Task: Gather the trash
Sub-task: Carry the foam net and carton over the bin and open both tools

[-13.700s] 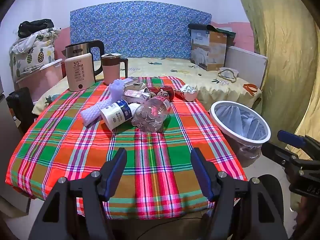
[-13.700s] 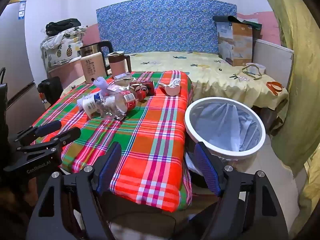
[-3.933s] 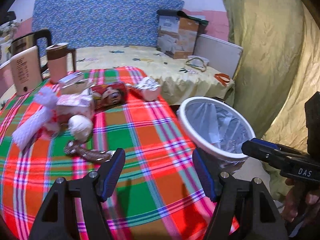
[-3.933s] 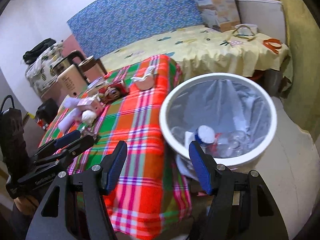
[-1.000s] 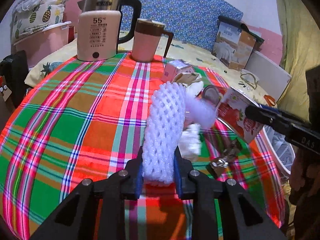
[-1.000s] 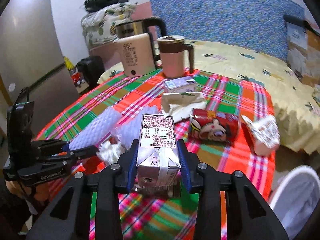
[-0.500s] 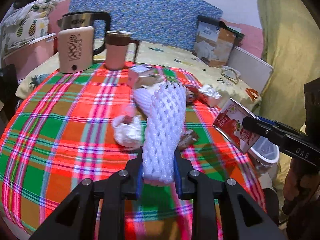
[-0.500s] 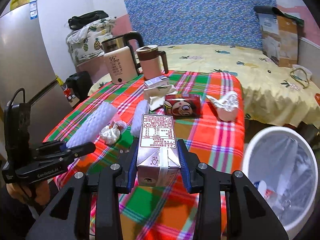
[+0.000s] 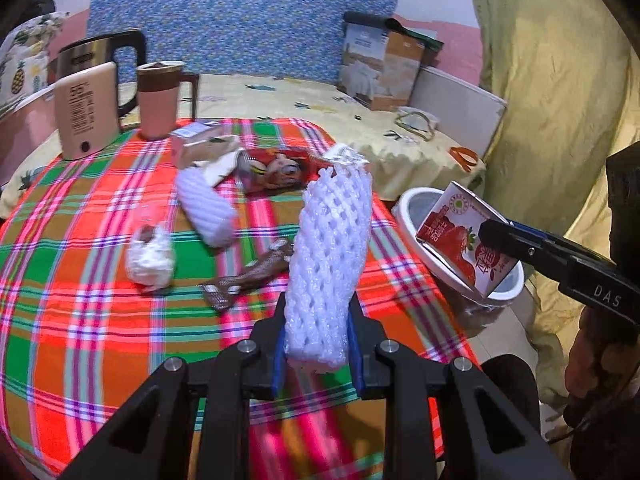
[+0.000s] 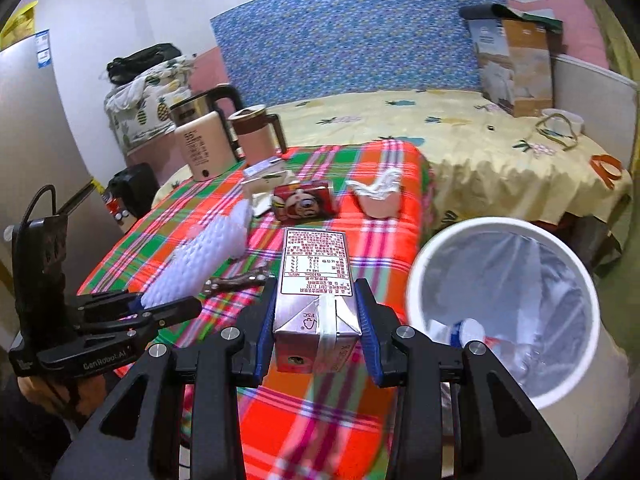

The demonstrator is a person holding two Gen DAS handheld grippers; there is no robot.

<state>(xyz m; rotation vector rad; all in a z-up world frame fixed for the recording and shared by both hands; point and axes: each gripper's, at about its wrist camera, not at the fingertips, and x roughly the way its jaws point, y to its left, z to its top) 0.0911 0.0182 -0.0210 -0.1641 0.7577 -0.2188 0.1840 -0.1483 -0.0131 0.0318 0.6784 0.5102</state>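
Both loaded: left gripper (image 9: 316,354) pinches a foam fruit net (image 9: 330,268) above the table (image 9: 80,280); right gripper (image 10: 318,334) clamps a milk carton (image 10: 314,300). Trash bin (image 10: 576,384) at 3 o'clock; floppy net could snag its rim.

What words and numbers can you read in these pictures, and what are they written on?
"DAS": right gripper body.
"GenRobot.AI": left gripper body.
"FSC": bottom flap of the milk carton.
Carton's table print and strawberry-side characters: too small.
Kettle digits: blurred.
Red can: cartoon face, no readable words.
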